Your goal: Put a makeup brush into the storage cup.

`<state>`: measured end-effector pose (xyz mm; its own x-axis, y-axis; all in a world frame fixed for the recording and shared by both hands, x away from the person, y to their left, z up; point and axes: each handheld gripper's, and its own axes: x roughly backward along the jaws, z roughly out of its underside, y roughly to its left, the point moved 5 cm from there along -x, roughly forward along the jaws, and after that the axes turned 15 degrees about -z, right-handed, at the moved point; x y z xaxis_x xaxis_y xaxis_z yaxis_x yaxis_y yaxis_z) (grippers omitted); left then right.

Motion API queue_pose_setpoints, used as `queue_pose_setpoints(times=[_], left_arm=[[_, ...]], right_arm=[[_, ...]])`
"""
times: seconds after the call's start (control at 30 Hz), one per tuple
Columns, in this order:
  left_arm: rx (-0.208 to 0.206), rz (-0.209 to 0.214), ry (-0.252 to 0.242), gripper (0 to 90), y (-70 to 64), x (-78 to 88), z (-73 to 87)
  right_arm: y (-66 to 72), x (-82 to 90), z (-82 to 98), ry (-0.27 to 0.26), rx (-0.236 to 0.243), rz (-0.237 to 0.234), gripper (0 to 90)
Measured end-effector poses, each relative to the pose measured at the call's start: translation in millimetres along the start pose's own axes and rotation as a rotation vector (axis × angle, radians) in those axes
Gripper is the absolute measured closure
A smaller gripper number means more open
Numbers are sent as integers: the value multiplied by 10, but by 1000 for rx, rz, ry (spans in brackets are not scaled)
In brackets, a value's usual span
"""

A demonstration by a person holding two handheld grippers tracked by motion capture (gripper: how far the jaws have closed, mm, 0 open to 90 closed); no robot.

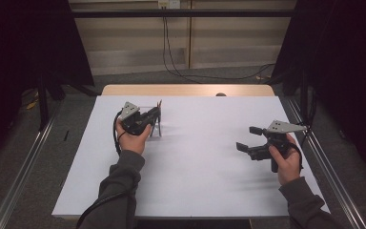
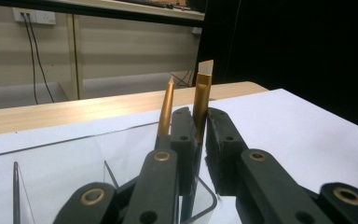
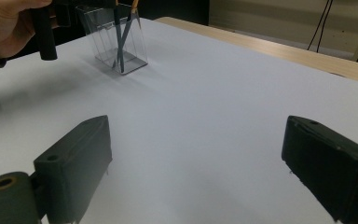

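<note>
Gold-coloured and slim, the pen (image 2: 201,105) was pinched between the pads of your left tool (image 2: 199,135), its flat pale tip standing up above the jaws. You held it close above the clear holder (image 3: 120,44), which stood on the white sheet toward the far left part of the table (image 1: 195,191), well in from the near edge. From the high view your left hand (image 1: 132,136) sat right beside that holder, so the grip looked meant either to draw the pen straight up out of it or to set it down inside; I can't tell which from these pictures. Keeping the pen nearly upright made sense, because the holder's walls are narrow and a tilted pen would catch on them.

A second gold pen (image 2: 166,107) with a pointed tip leaned just beside the held one, outside the pads, and the right gripper view showed two dark shafts resting in the holder, crossed against each other. That closeness is the risk: a sideways nudge could tip the light holder or drag the neighbour along.

Your right tool (image 1: 253,141) was spread wide with nothing between its jaws, resting low near the right edge of the table, well apart from the holder. It looked parked there to keep out of the way.
</note>
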<state>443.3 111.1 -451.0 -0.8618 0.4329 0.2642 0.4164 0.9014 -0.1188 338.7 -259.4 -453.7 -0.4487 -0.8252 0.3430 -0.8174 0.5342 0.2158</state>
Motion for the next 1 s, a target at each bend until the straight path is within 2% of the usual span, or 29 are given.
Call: queue_pose_setpoints(times=[0.27,0.4,0.47,0.53,0.67,0.73,0.8,0.83,0.9,1.0], left_arm=[[-9,3,2,808,-7,3,9],[-16,-3,8,772,-27,-3,14],[-11,9,4,758,-40,-5,11],[-28,6,11,750,-48,-6,14],[-33,6,11,723,-37,-1,7],[-20,7,6,708,-40,3,0],[-23,2,9,685,-35,8,-2],[-30,14,12,682,-33,12,-4],[-15,18,4,662,-38,15,-8],[-22,11,7,636,-37,28,-9]], right_arm=[[-1,-10,-1,0,3,-4,78],[1,-6,0,-1,3,-3,78],[-2,-7,0,-1,3,-1,78],[5,-9,-9,-2,3,-5,78],[7,-23,-11,0,6,-7,79],[9,-21,-8,1,1,-5,78],[7,-18,-10,-2,2,-3,79],[8,-17,-11,-2,2,-3,78],[6,-18,-9,-1,0,-5,78],[6,-24,-4,2,1,-4,78]])
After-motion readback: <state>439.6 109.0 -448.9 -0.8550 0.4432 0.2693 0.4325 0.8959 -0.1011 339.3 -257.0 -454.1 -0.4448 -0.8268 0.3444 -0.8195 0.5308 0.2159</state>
